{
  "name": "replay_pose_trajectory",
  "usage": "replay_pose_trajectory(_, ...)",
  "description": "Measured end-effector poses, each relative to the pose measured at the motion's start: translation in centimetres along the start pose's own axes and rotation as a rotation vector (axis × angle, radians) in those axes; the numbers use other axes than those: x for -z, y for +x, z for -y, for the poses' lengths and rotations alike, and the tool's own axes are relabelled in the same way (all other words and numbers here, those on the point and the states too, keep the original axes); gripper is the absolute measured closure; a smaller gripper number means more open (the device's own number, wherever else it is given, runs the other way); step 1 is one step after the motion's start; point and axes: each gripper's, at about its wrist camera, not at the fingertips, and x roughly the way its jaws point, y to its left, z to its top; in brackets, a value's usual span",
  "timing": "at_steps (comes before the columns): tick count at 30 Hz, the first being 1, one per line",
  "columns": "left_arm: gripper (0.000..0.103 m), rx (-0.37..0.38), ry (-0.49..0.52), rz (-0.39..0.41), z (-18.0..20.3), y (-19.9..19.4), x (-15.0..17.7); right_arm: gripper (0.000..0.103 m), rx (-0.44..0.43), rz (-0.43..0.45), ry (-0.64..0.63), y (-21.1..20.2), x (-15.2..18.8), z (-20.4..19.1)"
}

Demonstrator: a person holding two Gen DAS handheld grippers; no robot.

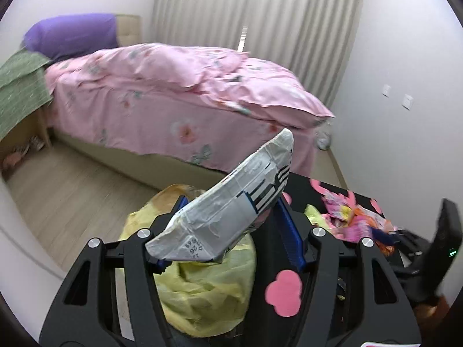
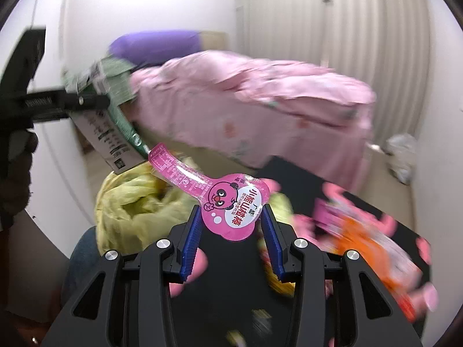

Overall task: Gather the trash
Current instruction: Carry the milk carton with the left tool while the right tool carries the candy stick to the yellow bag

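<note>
Progress check, biggest item first, all placed against the yellow bin bag [image 1: 202,286].

Bag sat open beside the black table with pink shapes [image 1: 292,306], mouth up, some trash apparently inside already; contents too blurred to name.

Left gripper [image 1: 228,231] was clamped on a crushed grey-white carton [image 1: 231,205], held tilted right above the bag mouth. Not dropped yet.

Right gripper [image 2: 231,228] was closed on a pink lollipop-shaped snack wrapper [image 2: 228,205], just to the table side of the bag, its long tail reaching toward the bag.

Left on the table, further from the bag: a pile of pink and orange wrappers [image 1: 356,219], plus scraps I couldn't identify. A crumpled white bag [image 2: 402,156] lay on the floor well beyond, by the pink bed [image 1: 179,92].

My read: mid-task, two pieces in hand to drop, table pile untouched.
</note>
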Motion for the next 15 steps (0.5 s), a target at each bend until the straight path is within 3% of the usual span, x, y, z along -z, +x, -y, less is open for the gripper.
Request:
replay_pose_trajectory(7,0.046,-0.105,-0.051,-0.047,-2.6,1.5,1.3,0.064,-0.146,-0.15,-0.129,10.6,-2.0,-5.1)
replay_pose_trajectory(15,0.046,-0.108,-0.173,-0.164,-6.5,8.9,4.2,0.064,-0.206,-0.246,-0.119,16.8,-2.2,-6.2)
